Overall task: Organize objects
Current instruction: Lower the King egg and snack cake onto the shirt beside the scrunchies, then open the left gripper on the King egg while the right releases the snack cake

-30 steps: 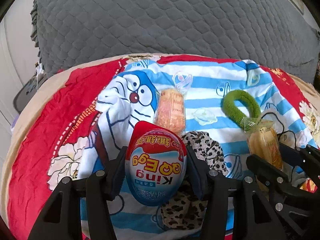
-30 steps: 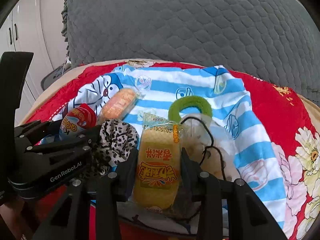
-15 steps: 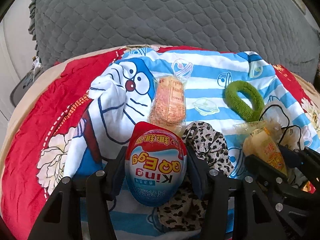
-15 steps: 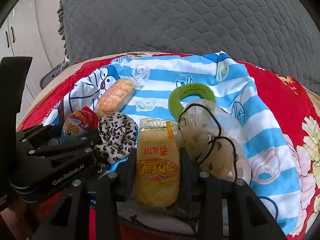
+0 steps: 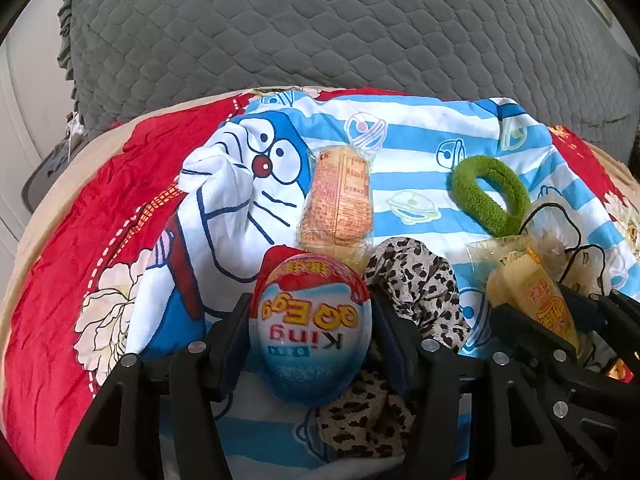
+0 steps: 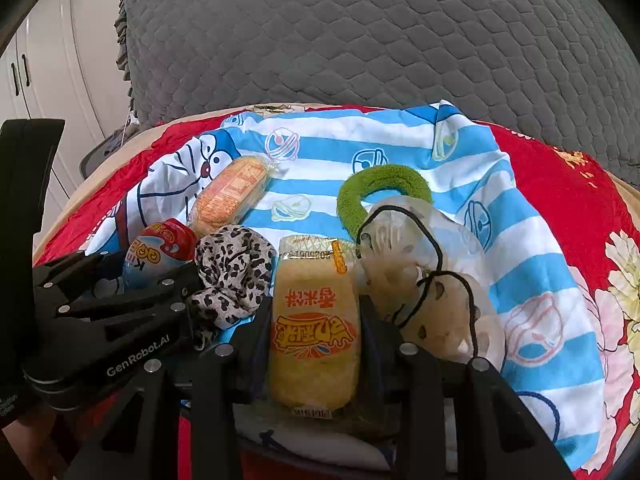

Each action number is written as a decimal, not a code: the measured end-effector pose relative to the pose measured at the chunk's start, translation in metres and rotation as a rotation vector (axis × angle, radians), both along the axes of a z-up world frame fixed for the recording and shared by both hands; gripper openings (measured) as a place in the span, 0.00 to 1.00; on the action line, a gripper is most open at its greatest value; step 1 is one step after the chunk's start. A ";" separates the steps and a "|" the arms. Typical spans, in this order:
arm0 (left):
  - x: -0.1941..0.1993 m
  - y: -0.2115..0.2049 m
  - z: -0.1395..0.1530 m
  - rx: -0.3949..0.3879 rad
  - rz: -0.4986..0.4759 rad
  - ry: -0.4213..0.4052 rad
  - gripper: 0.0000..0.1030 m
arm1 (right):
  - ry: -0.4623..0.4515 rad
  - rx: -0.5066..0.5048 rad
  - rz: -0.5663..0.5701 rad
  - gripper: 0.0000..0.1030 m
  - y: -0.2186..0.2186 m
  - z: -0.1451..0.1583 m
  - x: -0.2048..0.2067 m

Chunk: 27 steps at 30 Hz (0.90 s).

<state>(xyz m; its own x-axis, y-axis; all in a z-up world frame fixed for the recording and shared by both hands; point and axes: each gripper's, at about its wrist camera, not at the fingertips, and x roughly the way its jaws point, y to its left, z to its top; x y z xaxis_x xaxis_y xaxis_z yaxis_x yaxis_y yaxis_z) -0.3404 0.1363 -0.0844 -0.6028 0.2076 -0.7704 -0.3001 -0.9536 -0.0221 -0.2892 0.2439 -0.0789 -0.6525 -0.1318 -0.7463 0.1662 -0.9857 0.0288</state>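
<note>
Left wrist view shows the left gripper (image 5: 311,334) clamped on a King QQ Egg toy egg (image 5: 310,328), its fingers (image 5: 236,332) pressing the two long sides while the red-capped end points forward over the Doraemon blanket (image 5: 400,152). That egg looks like a rigid, glossy plastic shell, light but slick, and its curved flanks give the pads little flat contact, so I judge that a hold at the widest girth, as it sits now, is the safest, and that too weak a squeeze could let it slide forward out of the grip. Right wrist view shows the right gripper (image 6: 314,332) closed on a yellow rice-cracker packet (image 6: 314,332), held by its long edges near the middle. This packet seems light and crinkly, the film likely slippery and the cracker inside brittle, so moderate pressure across the filled body, not the thin sealed ends, suits it best. Both held items hang just above the blanket. On the blanket lie an orange snack packet (image 5: 338,204), a leopard-print scrunchie (image 6: 234,276), a green scrunchie (image 5: 490,196) and a clear bag of lotus-root slices (image 6: 424,280) with a black cord across it; these are soft or floppy things that would deform under a pinch. A grey quilted cushion (image 6: 360,40) rises behind.
</note>
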 end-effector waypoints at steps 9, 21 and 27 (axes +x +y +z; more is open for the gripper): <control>0.002 0.000 0.000 -0.004 -0.001 -0.004 0.63 | 0.000 -0.003 0.000 0.39 0.000 -0.001 0.000; 0.000 -0.003 0.000 -0.006 0.009 -0.013 0.73 | -0.003 -0.002 0.005 0.48 0.000 0.000 0.000; 0.000 -0.006 0.000 0.004 0.012 -0.023 0.75 | 0.001 -0.007 0.002 0.57 0.002 0.003 -0.001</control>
